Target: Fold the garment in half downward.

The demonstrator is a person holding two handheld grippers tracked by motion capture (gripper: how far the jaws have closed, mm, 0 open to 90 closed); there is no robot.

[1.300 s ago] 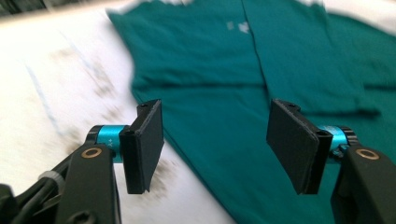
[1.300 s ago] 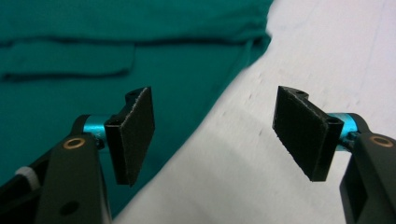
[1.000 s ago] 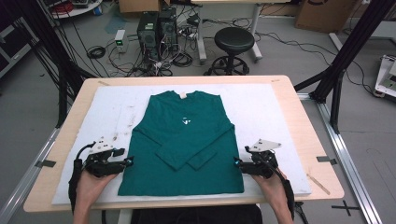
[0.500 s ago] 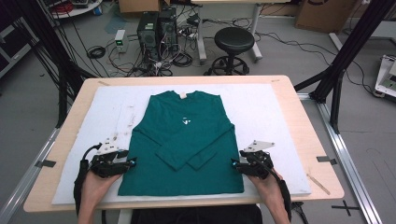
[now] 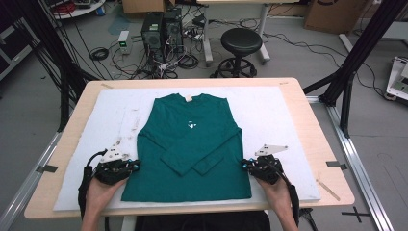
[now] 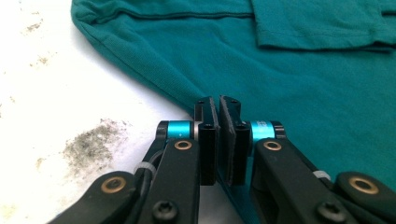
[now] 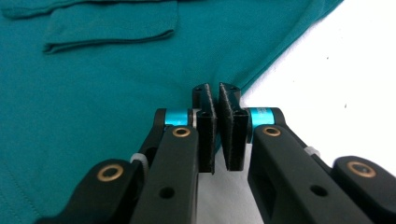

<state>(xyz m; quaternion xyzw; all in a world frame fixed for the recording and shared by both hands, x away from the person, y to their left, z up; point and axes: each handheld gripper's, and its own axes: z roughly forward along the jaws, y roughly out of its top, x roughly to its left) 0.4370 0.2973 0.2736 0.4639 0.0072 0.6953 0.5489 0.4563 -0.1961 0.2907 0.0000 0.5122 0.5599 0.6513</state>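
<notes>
Left gripper (image 5: 131, 166): compared with a second ago it is sitting nearer the person and tighter against the shirt's left side edge; in its own view (image 6: 219, 105) the jaws are standing almost together, apparently pinching the side seam, so it is clenching on cloth.
Right gripper (image 5: 246, 164): it is mirroring the left, drawn slightly down the right side edge since a second ago; in its own view (image 7: 217, 93) the jaws are pressing nearly shut at the cloth's edge, though whether fabric is truly caught between them is hard to tell.
What the change means: both hands are settling into matched grips low on the two sides, which is looking like the start of a fold that lifts the lower part upward.
Green shirt (image 5: 190, 144): it is lying flat, face up, on the white mat (image 5: 284, 120), collar away from the person, sleeves folded across the belly, hem nearest the person.
Shirt against fingers: the side edges are meeting the fingertips; the body is spreading between the two grippers.
Table (image 5: 317, 130): it is carrying the mat, with bare wood around it.
</notes>
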